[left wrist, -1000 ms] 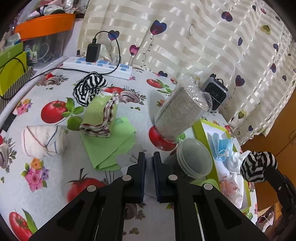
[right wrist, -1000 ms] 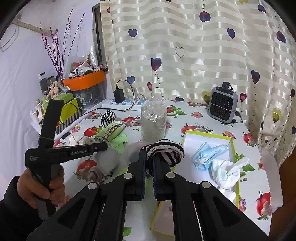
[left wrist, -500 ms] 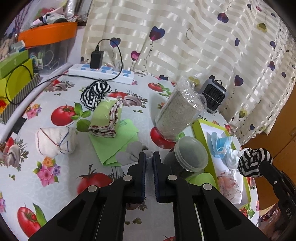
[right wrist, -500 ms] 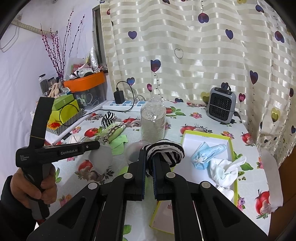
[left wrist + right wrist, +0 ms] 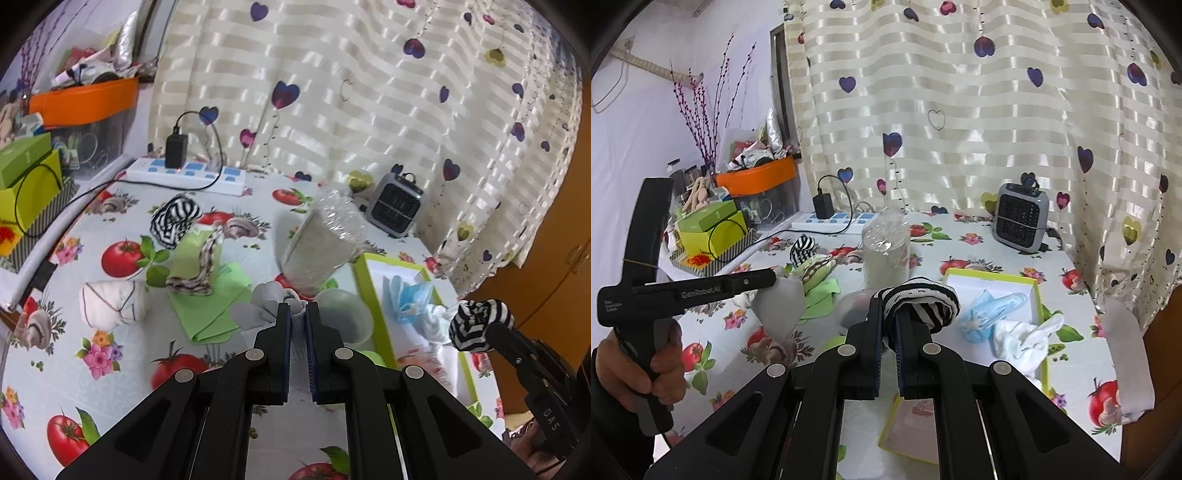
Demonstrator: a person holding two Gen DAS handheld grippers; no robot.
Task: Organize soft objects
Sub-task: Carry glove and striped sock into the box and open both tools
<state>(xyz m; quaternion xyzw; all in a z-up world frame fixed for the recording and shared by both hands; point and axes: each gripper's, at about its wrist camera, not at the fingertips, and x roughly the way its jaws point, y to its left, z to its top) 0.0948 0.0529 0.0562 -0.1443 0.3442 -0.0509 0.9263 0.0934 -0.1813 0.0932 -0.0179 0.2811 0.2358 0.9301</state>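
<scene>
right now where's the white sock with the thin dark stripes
In the left wrist view the white striped sock lies balled up on the tablecloth at the left, just left of the green cloth and below a printed tomato.

The left gripper [image 5: 774, 278], clamped on a pale grey cloth [image 5: 779, 308], was raised off the surface [image 5: 122, 354] over the last second. The cloth was lifted clear and was left hanging from the jaws above the tomato print. In the left wrist view, more of the surface's far edge and the curtain [image 5: 369, 110] was brought into sight.
</scene>
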